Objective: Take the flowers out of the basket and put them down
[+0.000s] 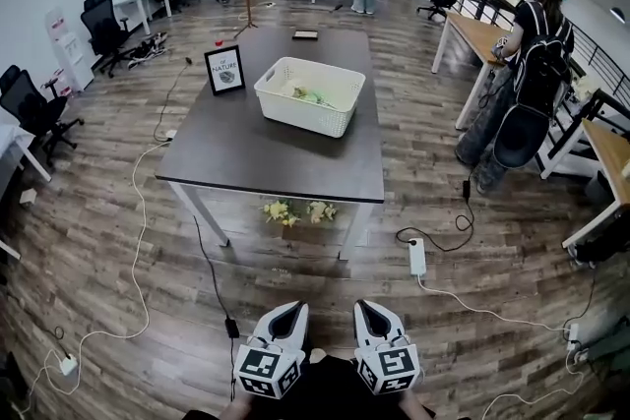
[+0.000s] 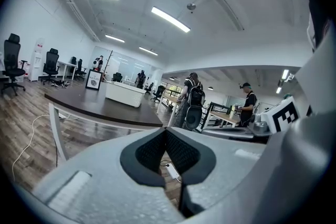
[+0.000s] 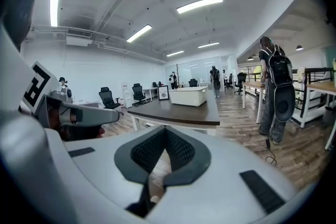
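**Flowers dead ahead at 12 o'clock, both claws clenched and empty**

The bench [image 1: 266, 157] fills the middle of my head view, well apart from me, with its near edge between me and everything on it. On its far half stands the white basket [image 1: 298, 109], its long side running roughly 9 to 3 o'clock across my line of approach. The flowers [image 1: 313, 96] lie inside it, a small greenish clump near the middle. They are too small for me to tell which way the stems point.

A second bunch [image 1: 293, 210], yellow and white, lies on the floor under the bench's near edge. A framed sign [image 1: 224, 70] stands at about 10 o'clock from the basket.

The left claw [image 2: 166, 131] is clenched with nothing between its pads, and so is the right claw [image 3: 166, 130]. Both sit side by side close to my body. The basket lies at 12 o'clock from the pair, a shade closer to the left claw's line, so I judge either could lead once I have walked in.
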The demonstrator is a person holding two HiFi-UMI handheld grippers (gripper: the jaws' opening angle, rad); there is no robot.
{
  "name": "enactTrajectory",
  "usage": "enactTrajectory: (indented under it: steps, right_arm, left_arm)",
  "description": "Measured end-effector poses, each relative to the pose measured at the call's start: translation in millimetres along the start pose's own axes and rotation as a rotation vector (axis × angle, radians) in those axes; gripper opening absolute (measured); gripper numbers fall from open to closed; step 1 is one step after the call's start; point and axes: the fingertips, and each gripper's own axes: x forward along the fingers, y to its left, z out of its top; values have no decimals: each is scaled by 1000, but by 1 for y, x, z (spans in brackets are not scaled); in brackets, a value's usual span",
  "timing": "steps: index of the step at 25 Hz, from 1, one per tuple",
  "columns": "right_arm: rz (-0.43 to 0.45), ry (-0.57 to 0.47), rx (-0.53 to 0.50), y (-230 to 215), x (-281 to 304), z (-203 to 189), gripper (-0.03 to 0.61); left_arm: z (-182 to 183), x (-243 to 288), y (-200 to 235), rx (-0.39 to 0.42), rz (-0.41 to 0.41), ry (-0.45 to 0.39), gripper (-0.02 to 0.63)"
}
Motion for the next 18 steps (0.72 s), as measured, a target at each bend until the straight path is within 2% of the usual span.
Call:
enactTrajectory:
  steps: [10, 18]
  right_arm:
    - [-24, 6, 11, -10, 29, 10, 8]
    - [-23, 33, 19, -23, 83, 20, 8]
  left_arm:
    - [13, 35, 21, -5, -24, 5, 9]
    - [25, 72, 61, -15, -12, 37, 9]
